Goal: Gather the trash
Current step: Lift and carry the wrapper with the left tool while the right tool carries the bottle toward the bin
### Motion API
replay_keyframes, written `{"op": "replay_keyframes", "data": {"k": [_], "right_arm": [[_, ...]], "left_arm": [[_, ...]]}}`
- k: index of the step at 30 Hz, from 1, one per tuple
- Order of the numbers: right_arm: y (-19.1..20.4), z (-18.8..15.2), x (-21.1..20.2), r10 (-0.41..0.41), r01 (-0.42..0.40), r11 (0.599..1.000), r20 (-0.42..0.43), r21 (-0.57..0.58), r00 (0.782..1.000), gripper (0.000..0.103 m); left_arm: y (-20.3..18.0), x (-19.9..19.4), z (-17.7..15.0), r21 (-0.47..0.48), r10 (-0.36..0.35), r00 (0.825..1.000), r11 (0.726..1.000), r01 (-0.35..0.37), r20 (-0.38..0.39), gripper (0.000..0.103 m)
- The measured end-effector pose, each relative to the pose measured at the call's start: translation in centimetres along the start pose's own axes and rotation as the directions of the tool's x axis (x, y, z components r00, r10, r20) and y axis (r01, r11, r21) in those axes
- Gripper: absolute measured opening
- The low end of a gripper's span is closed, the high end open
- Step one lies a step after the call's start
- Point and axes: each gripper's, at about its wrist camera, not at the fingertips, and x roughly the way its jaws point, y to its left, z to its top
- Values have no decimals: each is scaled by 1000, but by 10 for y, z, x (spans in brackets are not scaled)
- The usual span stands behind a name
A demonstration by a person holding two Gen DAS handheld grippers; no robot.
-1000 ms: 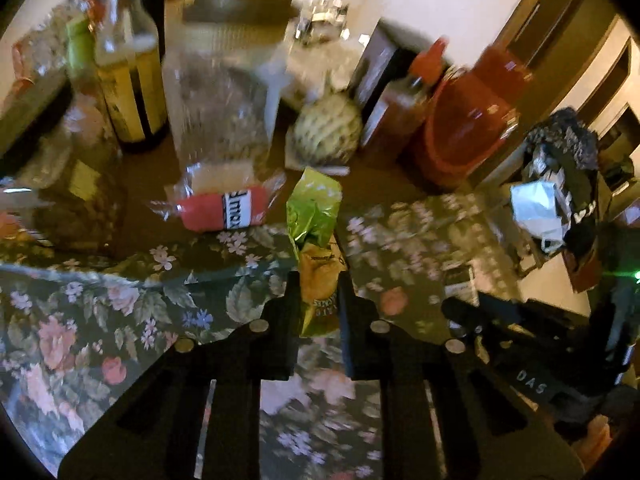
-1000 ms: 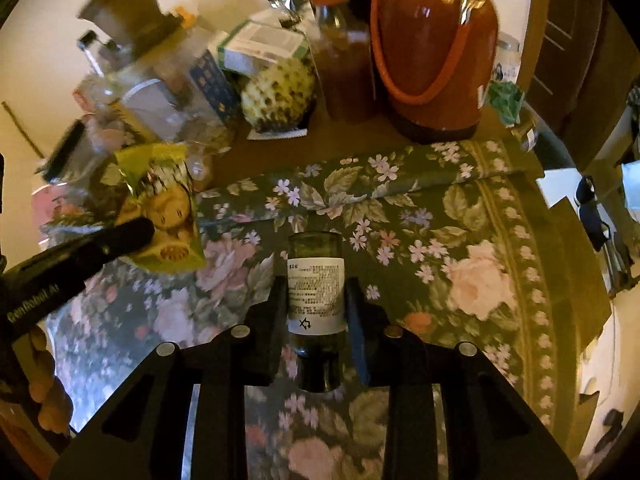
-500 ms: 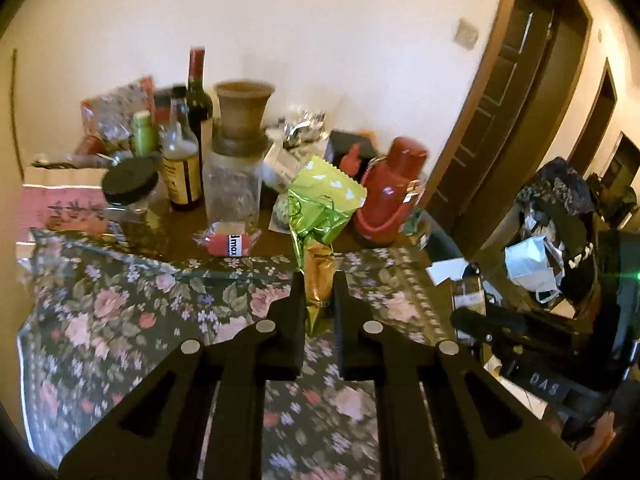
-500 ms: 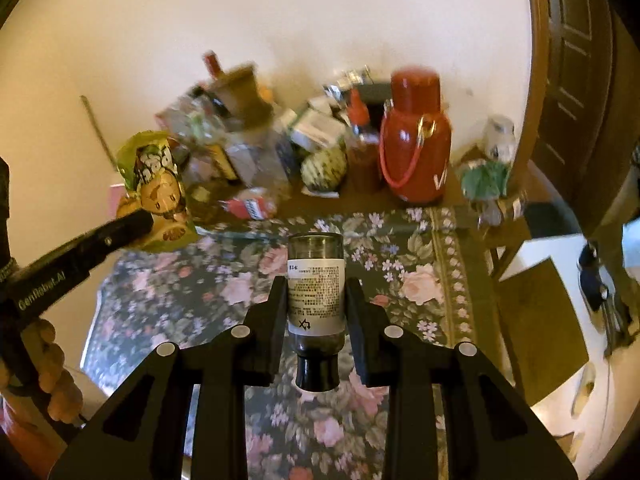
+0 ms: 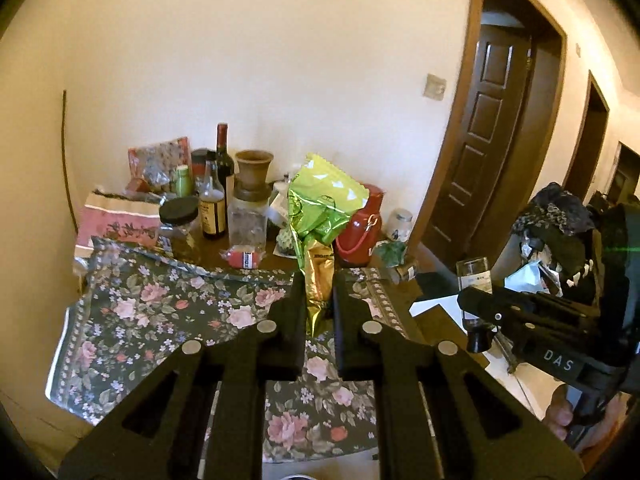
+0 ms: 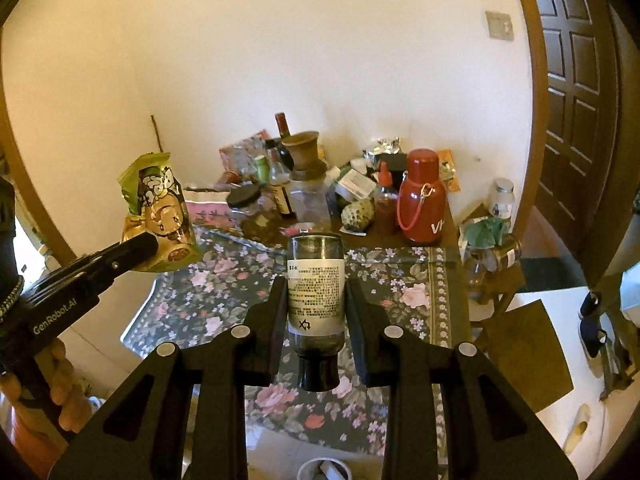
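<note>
Lettering "GenRobot.AI" marks the left tool point(image 6: 148, 246), clamped on a green-gold snack bag point(image 5: 320, 240); right tool point(image 6: 316, 300) grips an upside-down white-labelled glass bottle point(image 6: 316, 292), "DAS" on its side.

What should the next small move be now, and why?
Probably carry both pieces on to the trash: the left gripper is shut on the snack bag, the right gripper on the small bottle, and both hang clear above the floral tablecloth.

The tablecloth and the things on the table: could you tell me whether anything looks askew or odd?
Yes. The floral tablecloth lies crooked and rumpled, leaving the bare table showing at the back. The small glass bottle is held cap-down in the right gripper.
</note>
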Motion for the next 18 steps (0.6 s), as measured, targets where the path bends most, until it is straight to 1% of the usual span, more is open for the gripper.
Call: {"op": "replay_keyframes", "data": {"k": [4,8,13,18], "right_arm": [[14,-11,-24,-7,6,1000,23,12,1000,26],[35,-26,-47,-24,23,999,45,26,999,26],[72,-57,-81,-53,49,997,73,58,996,26],[108,-94,-113,-66,60,994,69,92,995,26]], "left_arm": [[-2,-31,-10,10,-31,999,999,31,27,10],[1,-63,-26,24,-85,996,996,85,30,10],[11,-108,-56,71,-129,992,989,128,10,10],[27,-159,-91,87,-136,991,987,137,-17,10]]}}
